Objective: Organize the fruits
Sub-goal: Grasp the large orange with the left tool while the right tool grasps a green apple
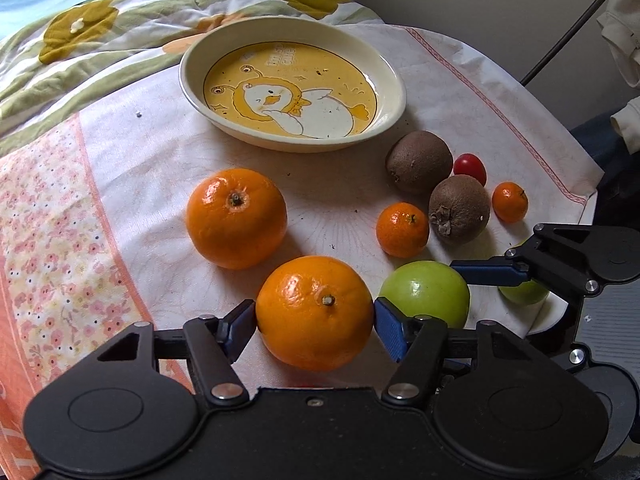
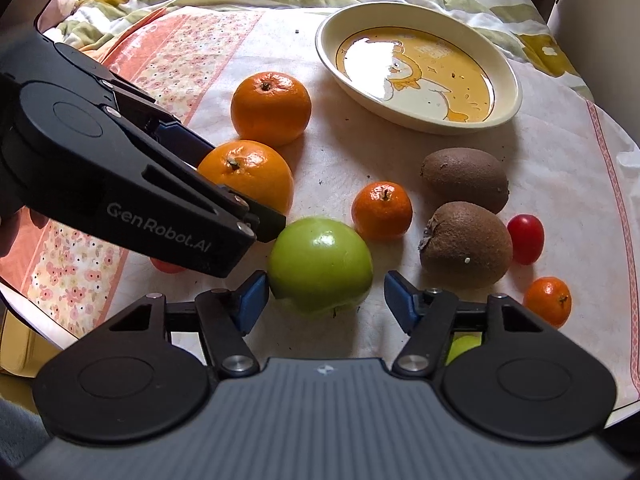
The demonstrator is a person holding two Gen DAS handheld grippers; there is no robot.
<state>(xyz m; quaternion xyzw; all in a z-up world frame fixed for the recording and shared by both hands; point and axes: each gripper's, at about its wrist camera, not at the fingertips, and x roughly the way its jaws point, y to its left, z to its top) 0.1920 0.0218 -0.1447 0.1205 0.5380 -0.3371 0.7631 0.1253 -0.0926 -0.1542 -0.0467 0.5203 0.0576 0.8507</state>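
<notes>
2 large oranges are sitting on the pale cloth (image 1: 132,152): the near orange (image 1: 315,313) is lying between the blue pads of the left gripper (image 1: 315,326), both pads touching its sides, so that claw is clamped on it, stem dimple facing up. The far orange (image 1: 237,218) is resting just behind it, stem also up. In the right wrist view the body of the left gripper is covering part of the near orange, and a reddish patch under that body is too hidden to identify.

2 green apples are showing. The front apple (image 2: 320,265) is lying between the pads of the right gripper (image 2: 325,300); the left pad is touching it, while a gap is showing at the right pad, so the claw is standing apart around it. The other apple (image 1: 524,292) is mostly hidden behind the right gripper.

2 kiwis are lying near each other: the far kiwi (image 2: 466,173) with its long axis running across the frame, the near kiwi (image 2: 466,242) pointing its dried end left. 2 small tangerines (image 2: 382,211) (image 2: 548,301) and 1 cherry tomato (image 2: 526,239) are sitting beside them.

1 oval duck-print dish (image 1: 384,64) is standing beyond the fruit, its long axis running crosswise. A quilt (image 1: 100,40) is bunching behind, cut off by the frame.
</notes>
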